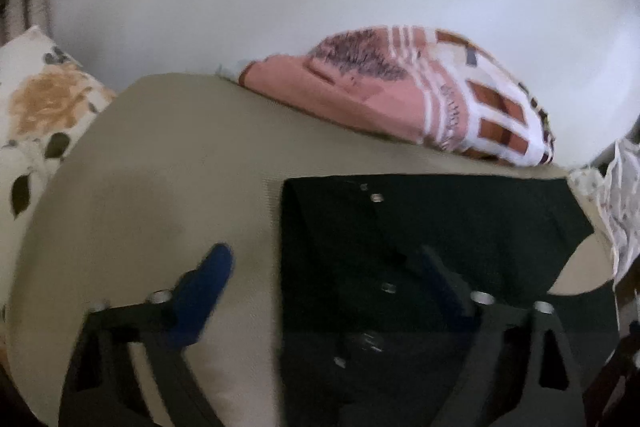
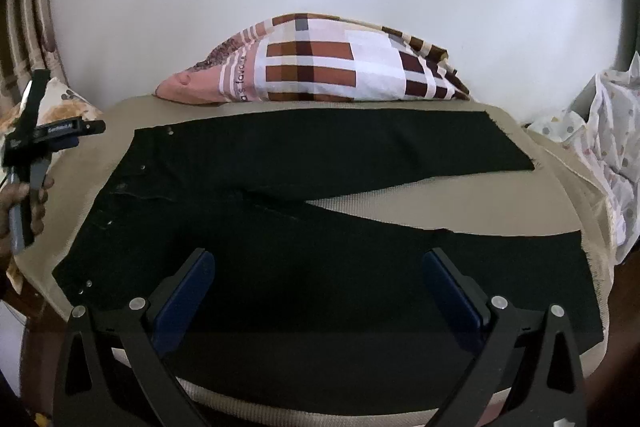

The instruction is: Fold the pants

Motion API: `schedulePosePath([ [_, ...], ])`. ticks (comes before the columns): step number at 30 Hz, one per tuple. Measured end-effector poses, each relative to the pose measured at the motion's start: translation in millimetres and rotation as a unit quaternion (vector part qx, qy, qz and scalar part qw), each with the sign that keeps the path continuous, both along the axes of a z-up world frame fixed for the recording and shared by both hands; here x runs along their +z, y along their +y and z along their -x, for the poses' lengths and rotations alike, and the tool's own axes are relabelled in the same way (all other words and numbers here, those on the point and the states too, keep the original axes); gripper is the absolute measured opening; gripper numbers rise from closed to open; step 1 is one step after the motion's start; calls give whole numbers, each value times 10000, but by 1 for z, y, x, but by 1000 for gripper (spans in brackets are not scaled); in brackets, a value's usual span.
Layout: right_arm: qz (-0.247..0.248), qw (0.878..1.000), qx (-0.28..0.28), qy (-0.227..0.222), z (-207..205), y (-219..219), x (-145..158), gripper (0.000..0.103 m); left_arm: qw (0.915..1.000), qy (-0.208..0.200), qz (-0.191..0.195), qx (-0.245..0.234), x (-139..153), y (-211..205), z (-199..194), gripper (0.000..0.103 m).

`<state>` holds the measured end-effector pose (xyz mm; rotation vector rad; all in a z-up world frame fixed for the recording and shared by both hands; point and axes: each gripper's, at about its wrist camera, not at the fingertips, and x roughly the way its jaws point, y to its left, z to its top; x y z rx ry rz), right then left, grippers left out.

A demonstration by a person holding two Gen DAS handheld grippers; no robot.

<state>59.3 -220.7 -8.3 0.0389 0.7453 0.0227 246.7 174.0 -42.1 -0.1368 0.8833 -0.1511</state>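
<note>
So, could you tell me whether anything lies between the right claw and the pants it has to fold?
Nothing visible does. The right claw hangs open over the nearer leg of the flat black pants, with only bare fabric under it. The checked pillow sits beyond the far leg, off the pants.

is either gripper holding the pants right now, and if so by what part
Nothing is held. The left gripper and the right gripper both stand open above the black pants, which lie spread flat on the beige surface, legs apart.
</note>
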Motion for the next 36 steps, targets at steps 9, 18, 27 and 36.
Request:
schedulePosePath([
  [9,63,9993,-2,380,-20,5,-20,102,9898,572,914,-926,-43,23,-77,72],
  [18,160,9981,1,601,-35,13,-32,102,9806,1019,732,-1504,-74,21,-123,72],
  [27,216,9965,77,807,-43,23,-42,102,9770,1163,914,-1536,-77,11,-134,30],
  [36,-473,9965,202,662,-66,13,-25,103,9906,185,759,-1126,-29,-5,-82,16],
])
